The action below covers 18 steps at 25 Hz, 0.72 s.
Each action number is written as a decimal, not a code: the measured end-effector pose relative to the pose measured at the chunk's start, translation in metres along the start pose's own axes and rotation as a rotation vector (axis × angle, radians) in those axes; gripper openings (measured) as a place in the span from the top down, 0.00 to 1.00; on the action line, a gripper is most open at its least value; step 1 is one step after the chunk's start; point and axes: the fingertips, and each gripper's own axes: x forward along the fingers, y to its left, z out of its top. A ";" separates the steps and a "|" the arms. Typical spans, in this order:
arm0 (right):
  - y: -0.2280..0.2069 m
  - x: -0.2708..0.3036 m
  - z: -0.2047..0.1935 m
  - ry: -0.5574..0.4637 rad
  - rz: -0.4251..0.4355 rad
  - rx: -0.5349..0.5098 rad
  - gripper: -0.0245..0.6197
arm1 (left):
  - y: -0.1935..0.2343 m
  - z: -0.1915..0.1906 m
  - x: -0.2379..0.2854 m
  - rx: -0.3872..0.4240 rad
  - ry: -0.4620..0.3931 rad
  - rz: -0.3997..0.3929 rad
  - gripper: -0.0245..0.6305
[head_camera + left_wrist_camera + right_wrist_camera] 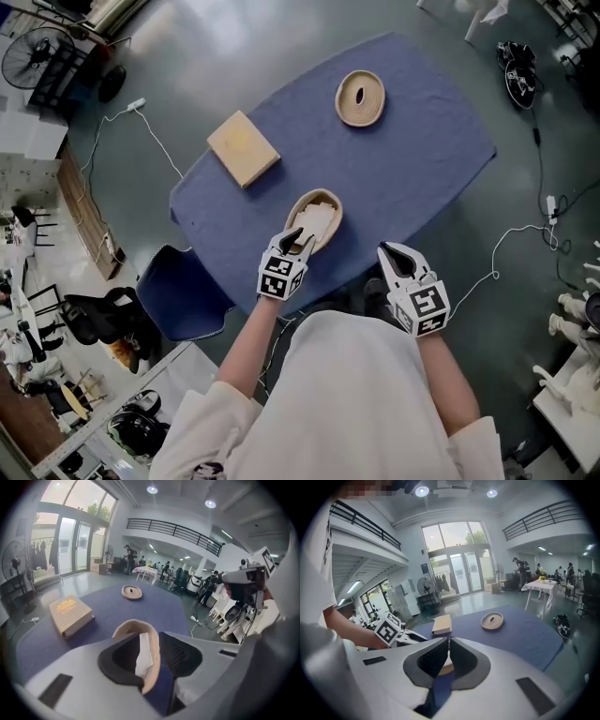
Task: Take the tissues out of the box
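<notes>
The oval wooden tissue box (331, 206) sits open on the blue-covered table (422, 159), low in the centre of the head view, with white tissues (315, 223) inside it. The left gripper (298, 239) reaches into it with its tongs spread: one jaw is inside the box beside the tissues, the other outside, clear of the rim. The right gripper (392, 255) hangs at the table's near edge, lower right, tongs pressed together on nothing. The slotted lid (360, 97) lies at upper right and a tan book (243, 148) at upper left.
</notes>
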 end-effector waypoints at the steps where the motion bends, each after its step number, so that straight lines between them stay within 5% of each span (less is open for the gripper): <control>1: 0.001 0.001 -0.002 0.003 -0.005 0.007 0.91 | 0.004 -0.007 0.008 0.003 0.028 0.004 0.75; 18: -0.020 0.003 -0.028 0.039 -0.070 0.092 0.91 | 0.029 -0.083 0.095 0.030 0.401 0.041 0.67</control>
